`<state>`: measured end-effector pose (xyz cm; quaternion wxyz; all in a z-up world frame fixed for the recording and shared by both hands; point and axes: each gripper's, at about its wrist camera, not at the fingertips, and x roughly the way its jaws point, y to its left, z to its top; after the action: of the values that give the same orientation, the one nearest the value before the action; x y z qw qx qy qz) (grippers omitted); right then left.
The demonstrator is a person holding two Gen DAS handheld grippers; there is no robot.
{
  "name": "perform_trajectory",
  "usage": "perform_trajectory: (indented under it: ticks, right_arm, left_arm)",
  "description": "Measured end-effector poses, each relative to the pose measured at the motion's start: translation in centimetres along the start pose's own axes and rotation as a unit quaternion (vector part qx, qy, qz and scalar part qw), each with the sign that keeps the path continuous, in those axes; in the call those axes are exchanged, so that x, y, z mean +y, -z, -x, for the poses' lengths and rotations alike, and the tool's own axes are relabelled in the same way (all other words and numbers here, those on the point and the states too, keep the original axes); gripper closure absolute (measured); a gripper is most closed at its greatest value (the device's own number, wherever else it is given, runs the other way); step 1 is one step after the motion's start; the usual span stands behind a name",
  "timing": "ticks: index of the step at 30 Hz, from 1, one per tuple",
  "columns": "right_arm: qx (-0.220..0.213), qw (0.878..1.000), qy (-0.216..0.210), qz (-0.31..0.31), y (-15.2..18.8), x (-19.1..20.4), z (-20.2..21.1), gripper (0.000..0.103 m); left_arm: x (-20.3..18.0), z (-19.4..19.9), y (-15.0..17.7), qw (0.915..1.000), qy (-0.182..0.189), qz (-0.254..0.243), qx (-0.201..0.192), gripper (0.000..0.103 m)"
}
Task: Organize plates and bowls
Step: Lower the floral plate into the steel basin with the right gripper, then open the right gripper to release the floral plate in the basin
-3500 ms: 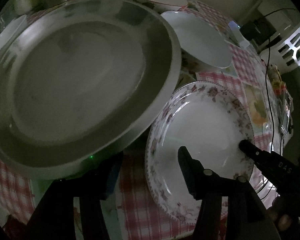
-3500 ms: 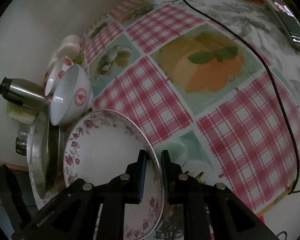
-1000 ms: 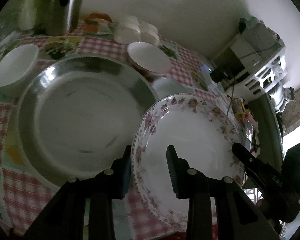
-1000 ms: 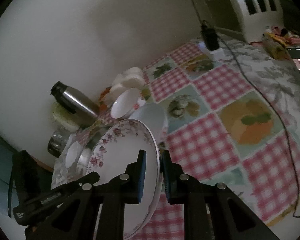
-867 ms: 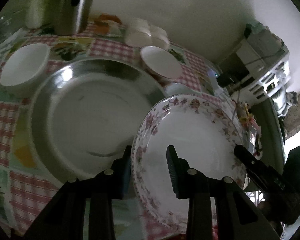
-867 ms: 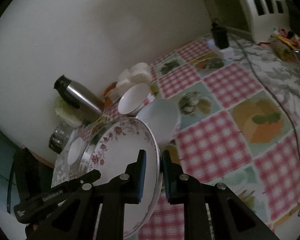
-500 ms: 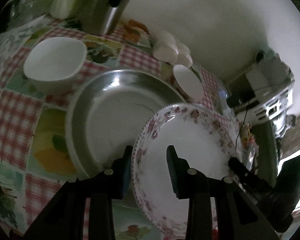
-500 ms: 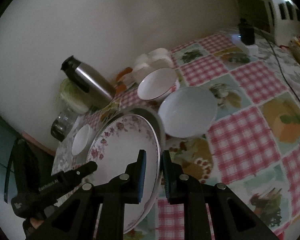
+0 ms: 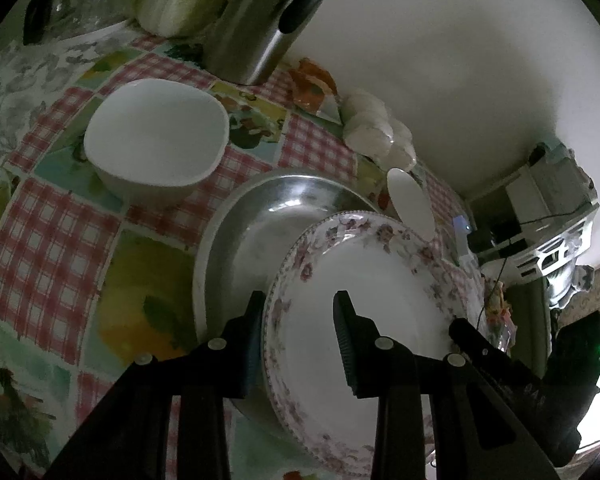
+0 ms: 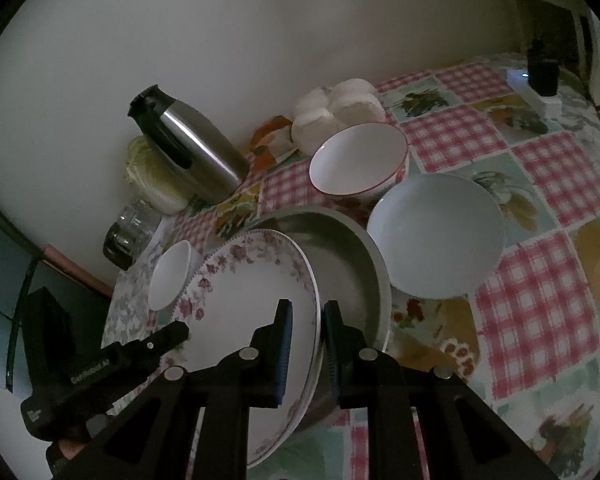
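Note:
A floral-rimmed white plate (image 9: 384, 312) (image 10: 244, 304) is held by both grippers above a large steel pan (image 9: 260, 232) (image 10: 348, 256). My left gripper (image 9: 300, 308) grips the plate's near rim, one finger on each face. My right gripper (image 10: 304, 316) is shut on the opposite rim. The plate is tilted and overlaps the pan. A small white bowl (image 9: 156, 136) (image 10: 170, 276) sits left of the pan. A red-rimmed bowl (image 10: 358, 160) and a wide white bowl (image 10: 436, 236) sit behind and right of the pan.
A steel thermos (image 10: 188, 144) (image 9: 268, 28), a cabbage (image 10: 152, 180) and a glass jar (image 10: 130, 232) stand at the wall. White buns (image 10: 340, 108) lie behind the bowls. A power strip with cable (image 10: 540, 80) lies at the far right. The checked tablecloth (image 10: 540, 320) covers the table.
Both grippers have carried the plate leftward and over the steel pan. The wide white bowl and the small bowl have come into fuller view.

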<state>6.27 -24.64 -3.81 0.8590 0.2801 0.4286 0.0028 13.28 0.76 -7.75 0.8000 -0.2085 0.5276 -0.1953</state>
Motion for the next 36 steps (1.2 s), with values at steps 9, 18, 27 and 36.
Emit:
perform_trajectory:
  ticks: [9, 18, 27, 36]
  right_arm:
    - [0.021, 1.000, 0.003, 0.018, -0.6, 0.6, -2.9, 0.086]
    - [0.024, 0.999, 0.015, 0.015, -1.6, -0.2, -4.2, 0.085]
    - [0.045, 0.998, 0.027, 0.020, -1.1, -0.7, -5.4, 0.084]
    - [0.055, 0.998, 0.038, 0.016, -0.9, -1.1, -6.1, 0.083]
  left_arm:
    - [1.2, -1.2, -0.7, 0.9998, -0.021, 0.003, 0.004, 0.069]
    - [0.1, -2.5, -0.9, 0.9989, -0.037, -0.027, 0.009, 0.069]
    - [0.5, -3.4, -0.8, 0.9982, -0.051, -0.025, 0.017, 0.069]
    - [0.4, -3.6, -0.8, 0.9977, -0.057, -0.034, 0.014, 0.069]
